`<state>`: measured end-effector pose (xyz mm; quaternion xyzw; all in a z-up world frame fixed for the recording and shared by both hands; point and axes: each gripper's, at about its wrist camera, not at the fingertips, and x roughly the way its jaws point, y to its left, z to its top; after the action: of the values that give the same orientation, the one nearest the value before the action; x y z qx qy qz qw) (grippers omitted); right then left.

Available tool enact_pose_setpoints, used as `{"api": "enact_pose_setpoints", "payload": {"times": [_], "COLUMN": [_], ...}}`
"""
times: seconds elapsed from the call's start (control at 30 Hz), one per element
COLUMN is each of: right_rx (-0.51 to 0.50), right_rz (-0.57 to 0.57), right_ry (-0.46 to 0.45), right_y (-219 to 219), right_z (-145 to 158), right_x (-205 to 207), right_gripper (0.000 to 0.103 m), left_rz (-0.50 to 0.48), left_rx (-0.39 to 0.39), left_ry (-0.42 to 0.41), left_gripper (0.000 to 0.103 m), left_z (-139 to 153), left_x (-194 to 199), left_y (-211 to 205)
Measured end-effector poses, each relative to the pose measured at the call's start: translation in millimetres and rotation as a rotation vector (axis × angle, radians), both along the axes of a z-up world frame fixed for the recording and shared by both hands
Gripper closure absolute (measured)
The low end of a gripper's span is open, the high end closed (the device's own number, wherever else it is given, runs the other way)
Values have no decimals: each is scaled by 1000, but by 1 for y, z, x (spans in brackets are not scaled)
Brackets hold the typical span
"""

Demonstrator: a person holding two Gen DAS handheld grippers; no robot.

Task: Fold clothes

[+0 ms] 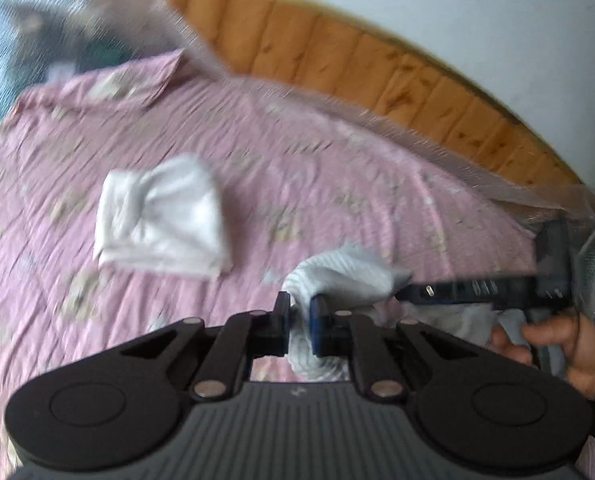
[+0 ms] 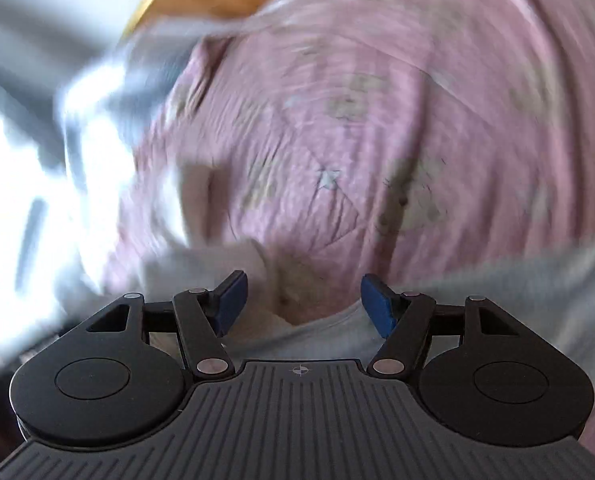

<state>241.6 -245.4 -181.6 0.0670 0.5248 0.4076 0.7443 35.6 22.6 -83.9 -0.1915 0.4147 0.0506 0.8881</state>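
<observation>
My left gripper (image 1: 299, 312) clamps a bunched white cloth (image 1: 337, 280) above the pink bedspread (image 1: 257, 152), near a folded white garment (image 1: 161, 220). My right gripper (image 2: 303, 300) gapes wide, empty, over the bedspread.

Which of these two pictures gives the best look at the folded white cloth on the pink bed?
The left wrist view: the folded white cloth lies whole on the pink bedspread. The right wrist view is badly blurred; only white smears show, nothing recognisable.
</observation>
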Motion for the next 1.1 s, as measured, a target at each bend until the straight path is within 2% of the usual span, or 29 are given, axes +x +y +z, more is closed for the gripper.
{"api": "enact_pose_setpoints", "payload": {"times": [0.1, 0.2, 0.23, 0.27, 0.3, 0.37, 0.43, 0.5, 0.57, 0.6, 0.63, 0.7, 0.73, 0.77, 0.8, 0.83, 0.87, 0.9, 0.93, 1.0, 1.1], "right_rx": [-69, -97, -106, -127, -169, -222, -239, -292, -359, -400, -452, -579, -640, -690, -701, -662, -623, -585, -546, -467, -349], "right_rz": [245, 348, 382, 400, 388, 314, 265, 301, 368, 394, 409, 341, 263, 150, 71, 35, 0, -35, -70, -139, -240], "right_ry": [-188, -273, -302, -320, -324, -370, -419, -471, -523, -537, -537, -605, -616, -577, -539, -504, -469, -434, -399, -328, -222], "right_y": [32, 62, 72, 80, 85, 72, 41, 18, -1, -7, -6, -3, -3, -8, -16, -28, -39, -50, -62, -85, -119], "right_z": [6, 1, -1, -3, -5, 17, 63, 104, 142, 153, 152, 133, 118, 100, 86, 78, 69, 60, 52, 34, 8], "right_x": [-23, -30, -32, -31, -25, -13, -3, 5, 14, 23, 40, 81, 103, 127, 136, 125, 115, 104, 93, 72, 40], "right_gripper": [34, 28, 38, 55, 101, 99, 99, 99, 98, 84, 44, 9, 11, 27, 50, 55, 53, 47, 42, 41, 41], "left_rz": [-44, -124, -145, -165, -183, -227, -276, -328, -362, -360, -327, -259, -228, -197, -166, -135, -127, -133, -142, -165, -175], "left_rx": [20, 59, 67, 76, 86, 96, 84, 64, 61, 60, 68, 69, 66, 64, 61, 59, 57, 54, 40, -35, -68], "left_ry": [-11, -44, -55, -68, -82, -120, -162, -173, -129, -90, -39, 46, 84, 123, 161, 199, 211, 209, 213, 242, 289], "left_gripper": [93, 93, 93, 93, 93, 93, 93, 93, 92, 91, 86, 75, 79, 79, 78, 71, 63, 49, 45, 43, 44], "left_z": [2, 10, 13, 17, 21, 35, 50, 58, 51, 41, 25, -3, -16, -29, -42, -56, -60, -59, -61, -71, -93], "left_x": [1, 3, 4, 5, 7, 13, 24, 53, 99, 125, 156, 183, 192, 201, 211, 220, 215, 200, 184, 159, 151], "left_y": [-3, -16, -20, -23, -27, -30, -27, -18, -11, -9, -5, 1, 4, 6, 9, 11, 11, 8, 5, -3, -23]}}
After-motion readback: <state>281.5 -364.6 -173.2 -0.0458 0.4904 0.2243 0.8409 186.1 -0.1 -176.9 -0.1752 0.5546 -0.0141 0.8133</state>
